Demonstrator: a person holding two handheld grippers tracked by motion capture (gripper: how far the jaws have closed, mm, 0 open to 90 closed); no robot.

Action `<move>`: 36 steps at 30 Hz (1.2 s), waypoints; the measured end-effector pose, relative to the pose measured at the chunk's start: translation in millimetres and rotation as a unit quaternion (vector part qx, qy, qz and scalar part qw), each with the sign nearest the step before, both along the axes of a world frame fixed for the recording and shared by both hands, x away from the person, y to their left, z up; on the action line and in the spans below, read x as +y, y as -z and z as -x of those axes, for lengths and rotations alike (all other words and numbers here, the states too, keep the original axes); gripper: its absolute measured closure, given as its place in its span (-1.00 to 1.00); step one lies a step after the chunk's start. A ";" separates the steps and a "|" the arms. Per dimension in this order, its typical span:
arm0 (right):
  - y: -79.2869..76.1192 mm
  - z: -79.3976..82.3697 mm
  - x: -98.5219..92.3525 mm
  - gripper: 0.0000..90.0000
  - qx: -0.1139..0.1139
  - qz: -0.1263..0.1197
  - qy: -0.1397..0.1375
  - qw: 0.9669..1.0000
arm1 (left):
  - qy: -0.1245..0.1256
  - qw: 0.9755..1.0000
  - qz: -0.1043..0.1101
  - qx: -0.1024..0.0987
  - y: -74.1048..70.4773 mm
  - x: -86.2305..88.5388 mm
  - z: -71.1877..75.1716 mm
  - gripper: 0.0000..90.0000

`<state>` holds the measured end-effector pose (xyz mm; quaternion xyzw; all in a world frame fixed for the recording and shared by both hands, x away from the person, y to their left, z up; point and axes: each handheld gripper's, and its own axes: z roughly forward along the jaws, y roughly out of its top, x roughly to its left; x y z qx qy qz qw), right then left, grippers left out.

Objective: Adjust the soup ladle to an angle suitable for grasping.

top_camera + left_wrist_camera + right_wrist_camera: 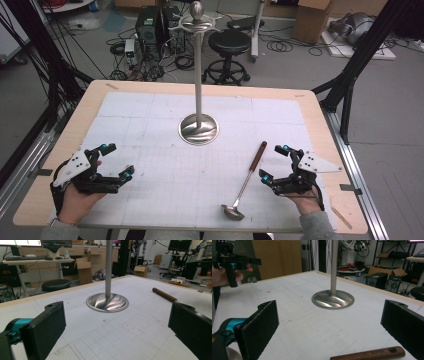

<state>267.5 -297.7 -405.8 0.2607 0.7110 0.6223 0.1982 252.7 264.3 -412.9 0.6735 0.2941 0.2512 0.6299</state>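
High view: ladle (245, 184) lies just left of the right gripper (278, 162), outside its jaws; both it and the left gripper (118, 160) gape wide, empty; shiny steel bowl, brown wooden handle.

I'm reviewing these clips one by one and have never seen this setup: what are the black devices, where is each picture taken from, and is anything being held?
A person holds a hand-operated two-jaw gripper in each hand: the left gripper and the right gripper. The high view looks down from above the person's side of the table. The other two pictures come from cameras riding on each gripper, looking out between its black jaws. On the table stand a metal stand with a round base, and nearer the right gripper lies a ladle with a wooden handle. Both grippers are open and hold nothing.
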 end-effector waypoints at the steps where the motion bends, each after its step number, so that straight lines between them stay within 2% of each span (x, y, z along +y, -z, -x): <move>1: 0.1 -0.3 -0.4 -0.99 0.002 0.000 0.002 1.000 | 0.000 1.000 -0.002 0.002 0.3 0.1 0.1 -0.96; 8: 2.1 -3.4 -0.1 -0.99 0.012 0.005 0.009 1.000 | -0.003 1.000 -0.004 0.009 1.3 -0.1 -0.9 -0.96; 9: 2.9 -4.2 0.0 -0.96 0.017 0.008 0.012 1.000 | -0.003 1.000 -0.003 0.010 1.6 -0.4 -1.0 -0.96; 10: 3.0 -4.3 -0.5 -0.85 0.023 0.010 0.011 1.000 | -0.003 1.000 -0.006 0.012 2.0 -0.4 -1.2 -0.96; 11: 3.0 -4.3 -0.5 -0.85 0.023 0.010 0.011 1.000 | -0.003 1.000 -0.006 0.012 2.0 -0.4 -1.2 -0.96; 12: 2.7 -4.6 -1.6 -0.60 0.026 0.012 0.004 1.000 | -0.002 1.000 -0.006 0.013 2.1 -0.7 -1.2 -0.96; 14: 2.6 -4.9 -1.8 -0.57 0.024 0.014 0.005 1.000 | -0.002 1.000 -0.009 0.013 2.4 -1.1 -1.3 -0.96; 15: 2.6 -5.3 -2.1 -0.33 0.027 0.016 0.003 0.999 | -0.001 1.000 -0.009 0.016 2.6 -1.6 -1.3 -0.96; 16: 2.2 -4.8 -2.1 -0.21 0.024 0.019 0.004 1.000 | -0.001 1.000 -0.009 0.016 2.6 -1.6 -1.3 -0.96; 17: 1.3 -4.5 -2.4 -0.11 0.017 0.025 0.008 1.000 | 0.000 1.000 -0.010 0.018 2.8 -1.6 -1.3 -0.96; 20: -0.4 -5.2 -2.8 0.09 0.021 0.021 0.010 1.000 | 0.005 1.000 -0.010 0.021 3.1 -1.9 -1.6 -0.96; 21: -0.7 -6.3 -3.7 0.32 0.026 0.023 0.013 0.999 | 0.005 1.000 -0.010 0.024 3.2 -1.8 -1.8 -0.96; 22: -0.7 -6.3 -3.7 0.32 0.026 0.023 0.013 0.999 | 0.005 1.000 -0.010 0.024 3.2 -1.8 -1.8 -0.96; 23: 0.4 -8.6 -5.1 0.58 0.040 0.027 0.012 0.999 | 0.004 1.000 -0.009 0.025 3.4 -1.6 -2.0 -0.96; 26: 1.7 -10.6 -5.9 0.92 0.054 0.029 0.005 0.998 | 0.004 1.000 -0.011 0.023 3.2 -1.1 -1.8 -0.96; 29: 0.3 -9.2 -3.4 0.99 0.046 0.023 -0.007 0.999 | 0.005 1.000 -0.011 0.025 3.5 -1.3 -1.6 -0.96; 32: 1.3 -10.6 -2.2 0.99 0.044 0.029 -0.013 0.998 | 0.004 0.999 -0.015 0.029 4.0 -1.8 -1.2 -0.96; 33: 4.0 -12.9 -1.2 0.99 0.056 0.040 -0.016 0.997 | 0.004 0.999 -0.015 0.029 4.1 -2.1 -0.9 -0.96; 34: 4.0 -12.9 -1.2 0.99 0.056 0.040 -0.016 0.997 | 0.004 0.999 -0.015 0.028 4.1 -2.3 -0.8 -0.96; 35: 7.8 -16.1 -0.8 0.99 0.069 0.057 -0.017 0.996 | 0.002 1.000 -0.016 0.027 4.1 -2.2 -0.4 -0.96; 36: 7.8 -16.1 -0.8 0.99 0.069 0.057 -0.017 0.996 | 0.002 1.000 -0.016 0.027 4.1 -2.2 -0.4 -0.96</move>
